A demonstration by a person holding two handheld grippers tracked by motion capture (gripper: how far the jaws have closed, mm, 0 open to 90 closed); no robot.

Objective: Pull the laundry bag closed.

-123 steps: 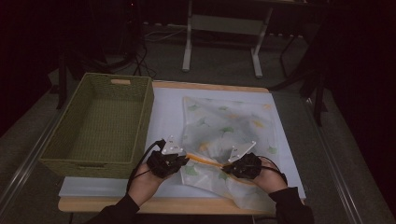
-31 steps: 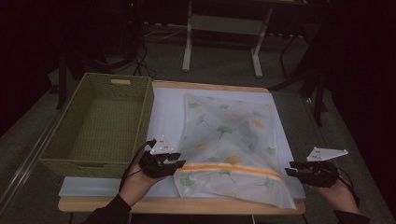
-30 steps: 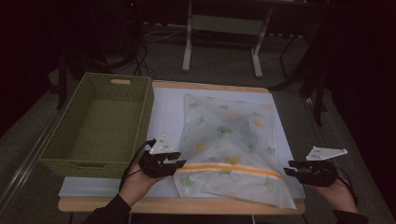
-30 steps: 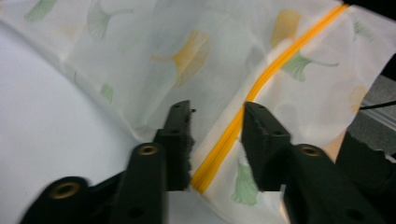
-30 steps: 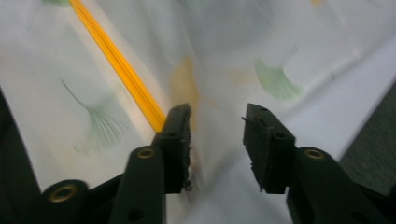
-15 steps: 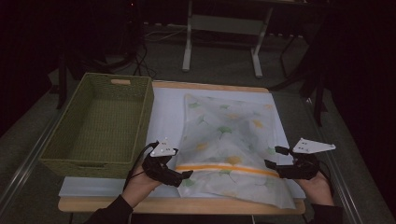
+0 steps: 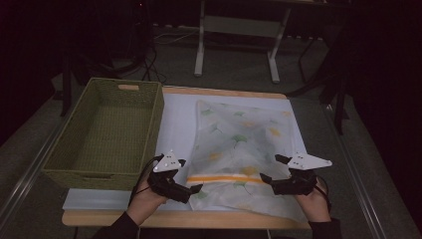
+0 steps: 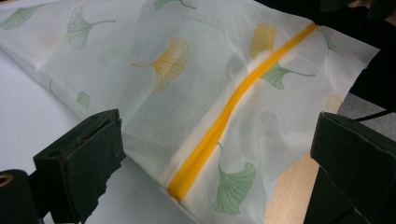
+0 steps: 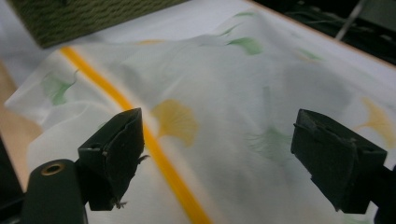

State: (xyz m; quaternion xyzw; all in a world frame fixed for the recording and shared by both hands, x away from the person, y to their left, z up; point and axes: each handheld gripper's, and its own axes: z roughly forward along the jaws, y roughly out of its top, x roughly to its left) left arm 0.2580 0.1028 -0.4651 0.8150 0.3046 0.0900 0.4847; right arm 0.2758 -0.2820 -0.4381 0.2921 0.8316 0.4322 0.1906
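Observation:
A thin white cloth bag (image 7: 239, 144) printed with green and yellow ginkgo leaves lies flat on the white mat, a yellow zip stripe (image 7: 224, 178) running across near its front edge. My left gripper (image 7: 189, 175) sits at the stripe's left end and my right gripper (image 7: 271, 168) at the bag's right side. The jaws of both have just been opening. In the left gripper view the left gripper (image 8: 217, 130) stands wide over the zip (image 8: 219, 135), not pressing it. In the right gripper view the right gripper (image 9: 218, 123) is wide over the cloth (image 9: 261, 93) likewise.
A green woven basket (image 7: 84, 177) with nothing in it stands on the left, close beside my left hand; its wall (image 9: 84, 18) is also in the right gripper view. The white mat (image 7: 174, 114) covers a wooden table (image 7: 199, 219). Metal stand legs are on the floor beyond.
Both grippers have opened and let go of the bag. My right hand moved left from the table's right edge onto the bag's right side. The left hand stayed put.

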